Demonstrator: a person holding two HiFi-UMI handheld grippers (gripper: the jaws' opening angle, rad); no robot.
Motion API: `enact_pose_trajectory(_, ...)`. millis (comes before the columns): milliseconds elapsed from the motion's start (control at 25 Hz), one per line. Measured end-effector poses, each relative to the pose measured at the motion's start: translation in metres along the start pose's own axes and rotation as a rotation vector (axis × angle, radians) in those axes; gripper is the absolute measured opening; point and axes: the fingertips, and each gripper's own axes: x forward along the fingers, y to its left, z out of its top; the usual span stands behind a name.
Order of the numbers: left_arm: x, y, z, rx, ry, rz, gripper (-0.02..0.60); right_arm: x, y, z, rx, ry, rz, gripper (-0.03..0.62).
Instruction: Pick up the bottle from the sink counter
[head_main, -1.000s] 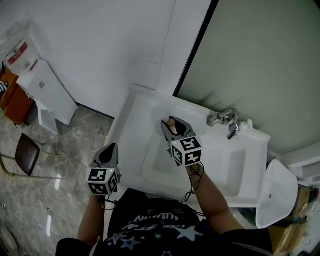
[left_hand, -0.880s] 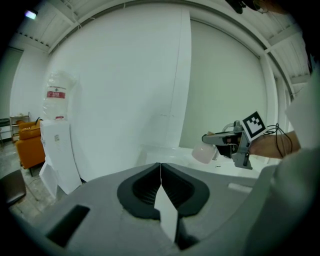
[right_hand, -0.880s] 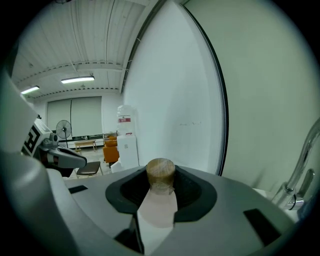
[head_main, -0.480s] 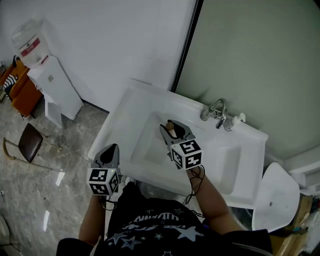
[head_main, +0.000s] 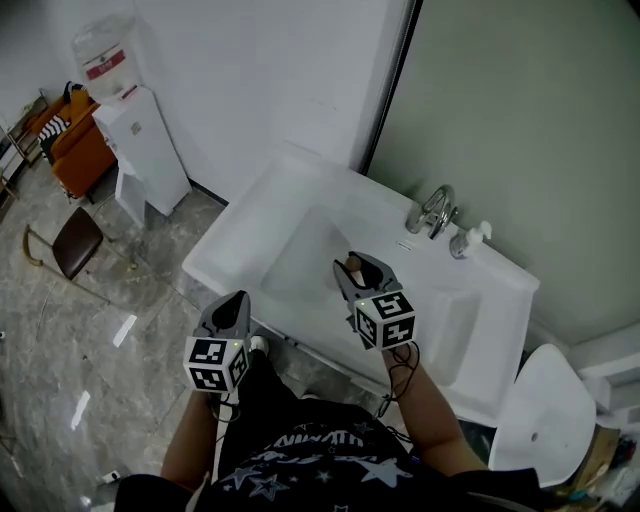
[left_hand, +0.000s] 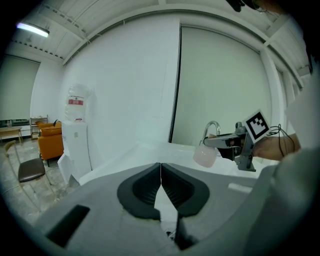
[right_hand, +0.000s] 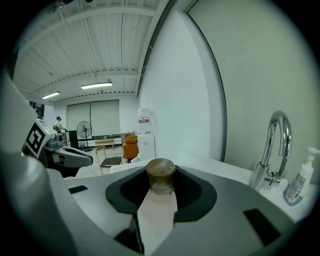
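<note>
My right gripper (head_main: 352, 270) is shut on a small pale bottle with a round wooden cap (head_main: 351, 264), held above the white sink basin (head_main: 300, 262). In the right gripper view the cap (right_hand: 160, 173) stands up between the jaws, the pale body (right_hand: 157, 212) below it. The left gripper view shows the bottle (left_hand: 204, 155) hanging from the right gripper (left_hand: 223, 142), clear of the counter (left_hand: 150, 152). My left gripper (head_main: 233, 303) is shut on nothing, out in front of the counter's near edge; its jaws (left_hand: 160, 176) meet in a line.
A chrome faucet (head_main: 434, 210) and a white soap dispenser (head_main: 468, 240) stand at the counter's back, against the wall. A water dispenser (head_main: 131, 128), a brown chair (head_main: 66, 244) and an orange sofa (head_main: 76, 148) are on the floor at left. A white oval lid (head_main: 540, 420) lies at right.
The right gripper with the bottle has come back from the counter beside the faucet to above the basin. The head view has swung left. The left gripper has kept its place.
</note>
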Motion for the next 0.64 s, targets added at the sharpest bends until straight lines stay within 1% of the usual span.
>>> enact_pose_trajectory(360, -0.047, -0.032, -0.027, -0.019, 0.003, 0.045, 0.02, -0.045, 0.013, -0.03, 0.017, 0.018, 0.021, 0.138)
enact_pose_trajectory(640, -0.064, -0.043, -0.043, -0.025, 0.009, 0.061, 0.02, -0.062, 0.016, -0.047, 0.021, 0.028, 0.024, 0.138)
